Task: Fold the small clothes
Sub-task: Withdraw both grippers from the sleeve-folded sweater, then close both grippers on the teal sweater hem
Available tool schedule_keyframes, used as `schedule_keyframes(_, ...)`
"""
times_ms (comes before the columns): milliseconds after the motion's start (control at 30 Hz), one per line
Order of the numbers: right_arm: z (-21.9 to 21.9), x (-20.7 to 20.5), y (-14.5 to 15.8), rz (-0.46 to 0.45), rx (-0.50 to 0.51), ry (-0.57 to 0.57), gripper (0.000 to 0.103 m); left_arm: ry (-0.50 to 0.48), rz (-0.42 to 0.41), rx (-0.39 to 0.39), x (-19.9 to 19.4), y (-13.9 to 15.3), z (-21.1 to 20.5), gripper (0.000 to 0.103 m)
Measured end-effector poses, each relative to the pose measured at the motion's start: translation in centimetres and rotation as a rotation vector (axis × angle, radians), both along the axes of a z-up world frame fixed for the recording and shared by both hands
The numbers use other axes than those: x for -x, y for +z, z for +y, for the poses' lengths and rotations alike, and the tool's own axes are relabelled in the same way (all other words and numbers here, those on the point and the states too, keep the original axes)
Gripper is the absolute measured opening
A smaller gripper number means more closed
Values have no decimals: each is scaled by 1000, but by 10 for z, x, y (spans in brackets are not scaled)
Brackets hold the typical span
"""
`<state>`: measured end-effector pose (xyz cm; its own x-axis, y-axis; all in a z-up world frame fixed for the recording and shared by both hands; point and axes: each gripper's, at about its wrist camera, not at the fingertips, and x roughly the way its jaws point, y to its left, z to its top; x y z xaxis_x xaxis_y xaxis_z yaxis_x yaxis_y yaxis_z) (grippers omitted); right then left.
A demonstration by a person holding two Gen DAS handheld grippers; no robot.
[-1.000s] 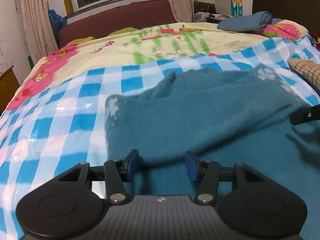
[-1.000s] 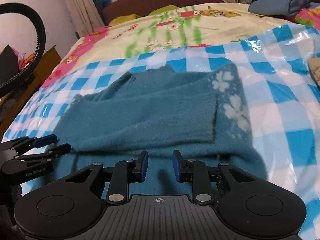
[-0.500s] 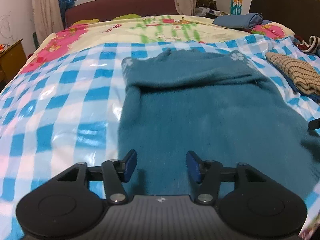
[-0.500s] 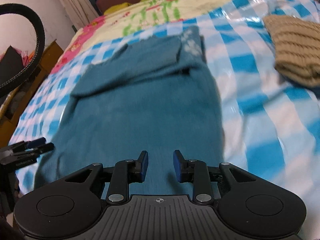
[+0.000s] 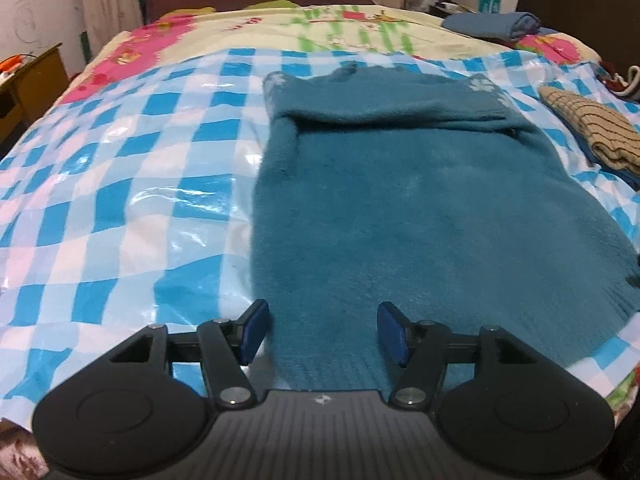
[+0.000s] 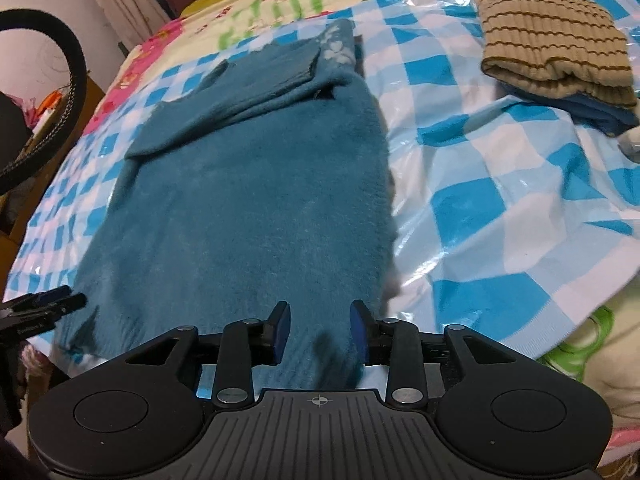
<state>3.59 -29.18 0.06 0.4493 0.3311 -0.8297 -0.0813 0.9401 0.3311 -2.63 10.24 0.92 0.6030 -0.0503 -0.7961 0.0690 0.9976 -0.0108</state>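
Pulling both grippers back to the near hem has changed my view: a second ago I was over the middle of the teal sweater (image 5: 420,200), and now its whole length lies ahead of me on the blue-checked plastic sheet (image 5: 120,200), sleeves already folded across the chest at the far end. I judge the sleeve fold done and the hem-to-collar fold next. My left gripper (image 5: 322,332) stands fairly wide, straddling the hem near the left corner, pads not pressing. My right gripper (image 6: 320,334) is narrower, its jaws opening, with hem fabric between them but ungripped. The sweater's right edge runs just beside that gripper. Ahead the cloth is clear to the collar. The folded tan striped knit (image 6: 552,60) sits well apart on the right, so a forward lift has room.
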Motion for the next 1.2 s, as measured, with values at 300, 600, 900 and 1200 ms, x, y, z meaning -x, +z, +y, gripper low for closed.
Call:
schedule_keyframes(300,-7,3,-18,80,-31,-21,35,25,62,-5,0,-13,-1,68)
schedule_keyframes(600,-4,-5,-30,126,-106,-35,37,37,82,53,-3,-6,7,47)
schedule_keyframes(900,-4,-6,-35,144,-176,-43,28,35,131,74,7,-4,11,42)
schedule_keyframes(1200,-9,-10,-47,179,-224,-69,25,23,156,84,9,-2,5,21)
